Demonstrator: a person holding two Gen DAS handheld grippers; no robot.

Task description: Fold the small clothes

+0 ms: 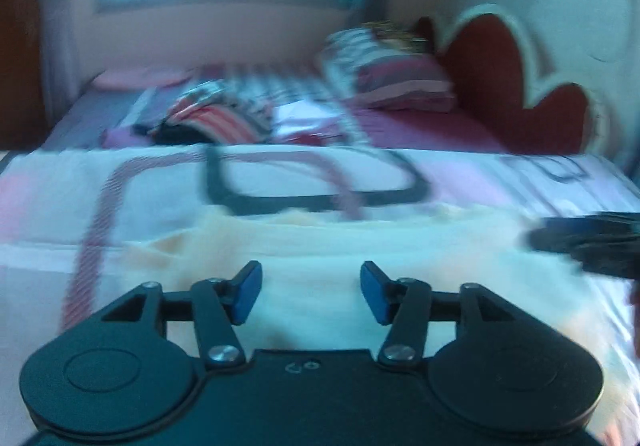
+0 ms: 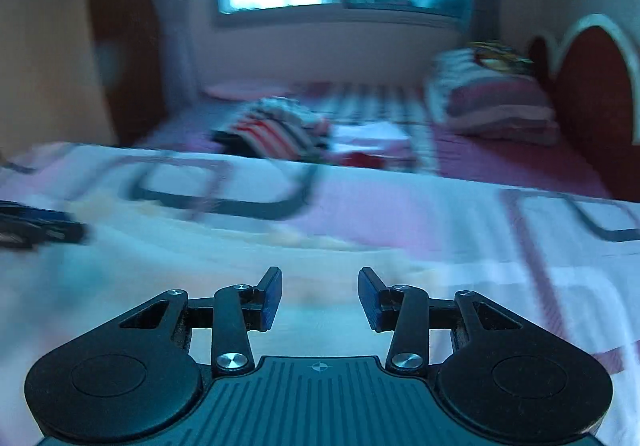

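My L gripper (image 1: 311, 296) & R gripper (image 2: 320, 298) both approx half open, nothing held. Cream garment (image 1: 340, 246) lies flat just below them on bedsheet (image 1: 500, 181), looks part-folded. Clothes pile (image 2: 276, 129) beyond garment not yet folded.

My bed (image 1: 420, 125) carries everything here — magenta sheet toward the headboard end, and over the near part a white bedcover (image 1: 60, 205) printed with dark and pink rounded squares. On that cover, nearest me, lies a pale cream garment (image 1: 320, 238), spread flat. Farther back on the sheet: a heap of striped clothes (image 2: 276, 129), some folded white pieces (image 2: 368, 133) just beside it, and striped pillows (image 2: 492, 101) — all blurred.
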